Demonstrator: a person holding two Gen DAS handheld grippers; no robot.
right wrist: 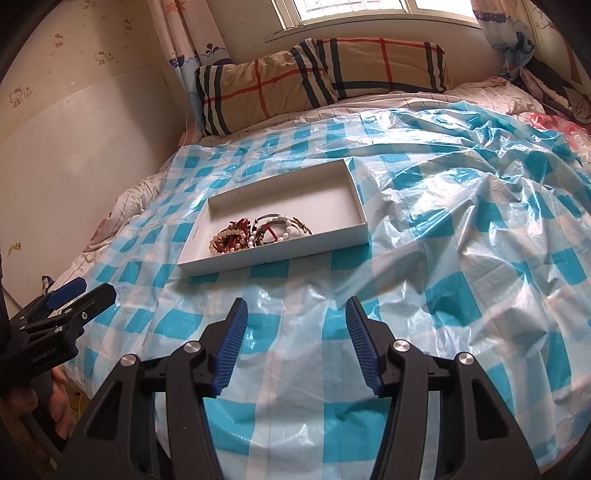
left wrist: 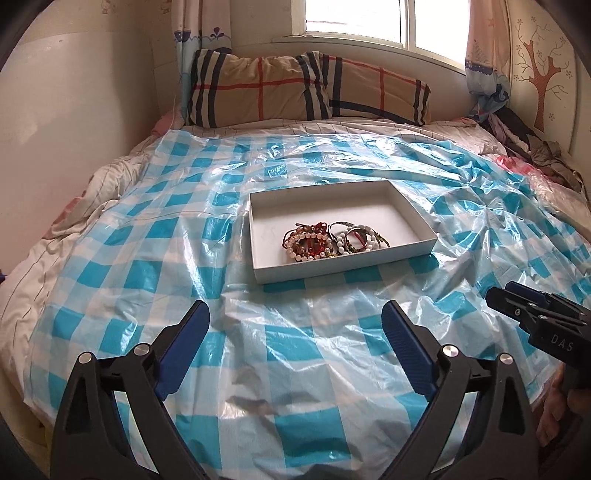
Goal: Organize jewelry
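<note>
Left wrist view: set behind left hand-held gripper (left wrist: 295, 314), angled down across bed (left wrist: 92, 206) toward window (left wrist: 369, 22); white box (left wrist: 343, 264) mid-distance, centred. Right wrist view: set behind right hand-held gripper (right wrist: 293, 314), same heading, box (right wrist: 273, 256) left of centre. Shared: box, checked plastic sheet (left wrist: 295, 369), pillow (left wrist: 306, 88), window. Each gripper visible at the other view's edge.
</note>
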